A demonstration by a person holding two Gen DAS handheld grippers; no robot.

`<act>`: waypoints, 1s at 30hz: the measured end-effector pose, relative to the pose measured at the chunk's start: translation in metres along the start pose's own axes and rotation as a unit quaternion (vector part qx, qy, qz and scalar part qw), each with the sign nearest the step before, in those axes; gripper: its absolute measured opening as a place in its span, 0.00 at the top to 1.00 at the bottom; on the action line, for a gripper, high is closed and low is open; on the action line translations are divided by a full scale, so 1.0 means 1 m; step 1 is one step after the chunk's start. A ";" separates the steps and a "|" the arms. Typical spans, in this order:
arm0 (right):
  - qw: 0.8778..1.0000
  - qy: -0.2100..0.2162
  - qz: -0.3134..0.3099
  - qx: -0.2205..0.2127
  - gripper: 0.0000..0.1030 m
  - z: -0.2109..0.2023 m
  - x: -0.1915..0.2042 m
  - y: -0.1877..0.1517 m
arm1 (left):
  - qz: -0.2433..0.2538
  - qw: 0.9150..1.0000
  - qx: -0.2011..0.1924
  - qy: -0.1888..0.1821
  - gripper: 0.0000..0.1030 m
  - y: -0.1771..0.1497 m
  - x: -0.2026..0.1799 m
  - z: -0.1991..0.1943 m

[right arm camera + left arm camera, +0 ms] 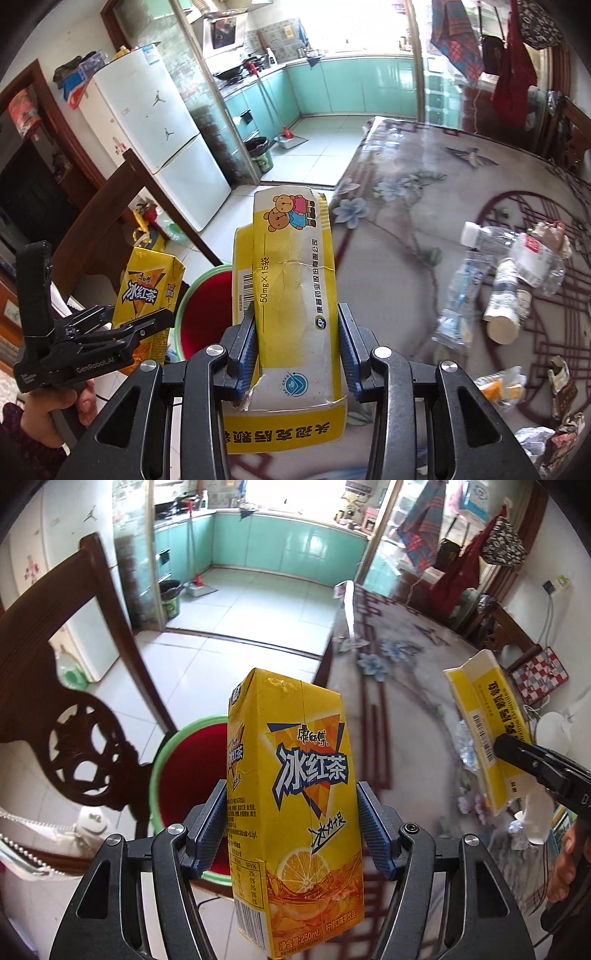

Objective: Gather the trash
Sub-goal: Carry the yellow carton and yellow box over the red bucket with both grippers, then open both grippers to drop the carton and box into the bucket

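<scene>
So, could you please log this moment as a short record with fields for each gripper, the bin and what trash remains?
left gripper: jaws closed on iced tea carton, held upright
right gripper: jaws closed on torn medicine box
bin: red bin with green rim, beside the table edge, below and behind both held items
table: floral tablecloth
left on table: crushed plastic bottles, paper cup, wrappers
task state: neither item dropped in the bin yet

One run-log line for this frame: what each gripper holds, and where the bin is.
left gripper: shut on iced tea carton | right gripper: shut on medicine box | green bin: open, beside table edge, below carton
</scene>
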State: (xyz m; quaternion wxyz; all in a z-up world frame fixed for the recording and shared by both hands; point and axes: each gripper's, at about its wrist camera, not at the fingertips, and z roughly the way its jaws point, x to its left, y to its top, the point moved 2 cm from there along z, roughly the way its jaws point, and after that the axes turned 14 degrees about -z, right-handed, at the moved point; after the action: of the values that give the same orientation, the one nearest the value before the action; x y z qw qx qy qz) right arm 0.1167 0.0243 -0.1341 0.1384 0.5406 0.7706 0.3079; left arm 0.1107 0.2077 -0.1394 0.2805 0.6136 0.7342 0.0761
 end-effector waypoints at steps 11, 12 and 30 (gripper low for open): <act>0.999 0.035 -0.018 0.037 0.64 0.063 0.051 0.017 | -0.024 0.998 0.027 0.050 0.36 0.005 0.063 0.024; 0.998 0.037 -0.019 0.040 0.64 0.068 0.054 0.017 | -0.025 0.998 0.030 0.050 0.36 0.005 0.066 0.027; 0.997 0.040 -0.030 0.065 0.64 0.104 0.072 0.025 | -0.026 0.998 0.038 0.053 0.36 0.022 0.079 0.048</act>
State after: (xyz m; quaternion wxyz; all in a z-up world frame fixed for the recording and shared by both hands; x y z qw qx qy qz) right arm 0.1650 0.1297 -0.1908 0.0812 0.5125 0.8097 0.2741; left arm 0.1465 0.2758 -0.1945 0.2195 0.5994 0.7663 0.0733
